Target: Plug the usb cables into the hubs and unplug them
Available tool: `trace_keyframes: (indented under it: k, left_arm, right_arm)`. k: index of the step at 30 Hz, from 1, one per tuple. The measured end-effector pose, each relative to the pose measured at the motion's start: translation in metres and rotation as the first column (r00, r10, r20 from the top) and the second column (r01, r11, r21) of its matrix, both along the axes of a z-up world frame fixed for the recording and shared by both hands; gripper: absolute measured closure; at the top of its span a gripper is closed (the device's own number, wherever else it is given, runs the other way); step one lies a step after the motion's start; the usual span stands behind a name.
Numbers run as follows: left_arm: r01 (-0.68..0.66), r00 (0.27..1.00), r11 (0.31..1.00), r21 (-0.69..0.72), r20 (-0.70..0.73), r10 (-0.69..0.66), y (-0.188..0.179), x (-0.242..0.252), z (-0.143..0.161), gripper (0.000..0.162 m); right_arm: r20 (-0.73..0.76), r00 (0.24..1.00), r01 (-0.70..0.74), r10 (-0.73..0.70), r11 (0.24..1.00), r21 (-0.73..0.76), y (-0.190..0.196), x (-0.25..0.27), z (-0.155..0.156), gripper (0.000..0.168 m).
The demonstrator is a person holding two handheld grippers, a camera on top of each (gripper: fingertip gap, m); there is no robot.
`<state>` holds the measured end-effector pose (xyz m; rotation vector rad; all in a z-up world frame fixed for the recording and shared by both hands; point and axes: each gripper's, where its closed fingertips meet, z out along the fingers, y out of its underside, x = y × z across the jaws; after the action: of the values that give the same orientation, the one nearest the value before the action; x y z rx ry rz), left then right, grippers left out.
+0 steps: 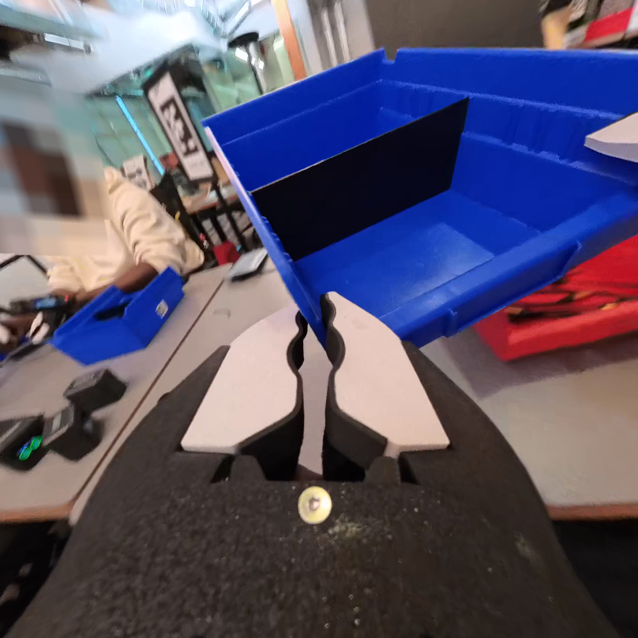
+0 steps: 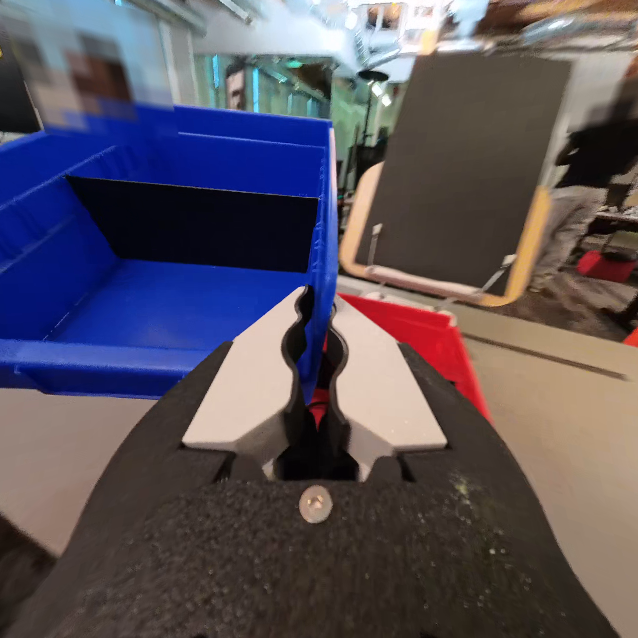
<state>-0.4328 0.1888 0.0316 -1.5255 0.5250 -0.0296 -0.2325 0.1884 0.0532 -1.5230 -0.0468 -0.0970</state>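
A blue plastic bin (image 1: 431, 255) with a black divider (image 1: 362, 179) inside is held tilted above the grey table. My left gripper (image 1: 316, 310) is shut on the bin's left side wall. My right gripper (image 2: 319, 303) is shut on the bin's right side wall (image 2: 322, 241); the bin's floor (image 2: 165, 303) shows bare in the right wrist view. The tip of the right gripper (image 1: 614, 138) shows at the right edge of the left wrist view. A red bin (image 1: 569, 310) sits on the table under and behind the blue bin, also in the right wrist view (image 2: 424, 338).
A second blue bin (image 1: 117, 317) sits at the left of the table by a seated person in a cream top (image 1: 145, 231). Black devices (image 1: 62, 414) lie at the left near edge. A dark board on a wooden stand (image 2: 455, 179) stands behind the table; a person (image 2: 593, 179) stands far right. The left gripper's tips are roughly 20 cm from the right gripper's.
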Motion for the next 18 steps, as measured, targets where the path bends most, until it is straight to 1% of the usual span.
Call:
trace_keyframes:
  k: [2,4,5,7,9,10,11,13,15,17,18]
  left_arm:
    - [0.082,0.997,0.995,0.053,-0.003,-0.082,0.002,0.048,0.027,0.155]
    - [0.179,0.984,0.978,0.109,-0.005,-0.180,0.003,0.104,0.047,0.154]
    - [0.225,0.974,0.967,0.116,-0.018,-0.225,0.004,0.134,0.052,0.155]
    - [0.309,0.951,0.946,0.094,-0.045,-0.306,0.004,0.201,0.051,0.155]
    - [0.370,0.927,0.927,0.054,-0.085,-0.365,0.001,0.269,0.036,0.154]
    - [0.402,0.913,0.915,0.041,-0.095,-0.397,-0.001,0.303,0.027,0.154]
    - [0.431,0.899,0.902,0.024,-0.093,-0.427,-0.004,0.335,0.016,0.153]
    - [0.462,0.880,0.885,-0.057,-0.100,-0.465,-0.012,0.393,-0.015,0.153]
    - [0.469,0.870,0.871,-0.151,-0.090,-0.484,-0.021,0.439,-0.051,0.153]
    - [0.471,0.867,0.849,-0.240,-0.050,-0.495,-0.030,0.467,-0.084,0.153]
    - [0.469,0.869,0.843,-0.265,-0.030,-0.493,-0.034,0.475,-0.097,0.153]
  right_arm:
    - [-0.018,0.997,0.074,-0.073,0.996,0.052,-0.015,0.049,0.022,0.166]
    - [-0.026,0.988,0.155,-0.154,0.985,0.071,-0.031,0.104,0.031,0.166]
    - [-0.043,0.980,0.198,-0.195,0.977,0.076,-0.040,0.134,0.032,0.166]
    - [-0.100,0.953,0.293,-0.286,0.954,0.062,-0.057,0.198,0.026,0.167]
    - [-0.146,0.915,0.383,-0.377,0.924,0.014,-0.067,0.264,0.005,0.166]
    - [-0.159,0.899,0.410,-0.409,0.912,-0.030,-0.070,0.297,-0.014,0.165]
    - [-0.201,0.885,0.414,-0.420,0.907,-0.076,-0.074,0.327,-0.037,0.164]
    - [-0.293,0.848,0.407,-0.441,0.897,-0.173,-0.087,0.378,-0.087,0.165]
    - [-0.318,0.817,0.396,-0.481,0.869,-0.298,-0.100,0.417,-0.130,0.165]
    - [-0.304,0.807,0.393,-0.507,0.844,-0.365,-0.115,0.442,-0.149,0.165]
    - [-0.300,0.817,0.397,-0.493,0.858,-0.327,-0.118,0.449,-0.145,0.166]
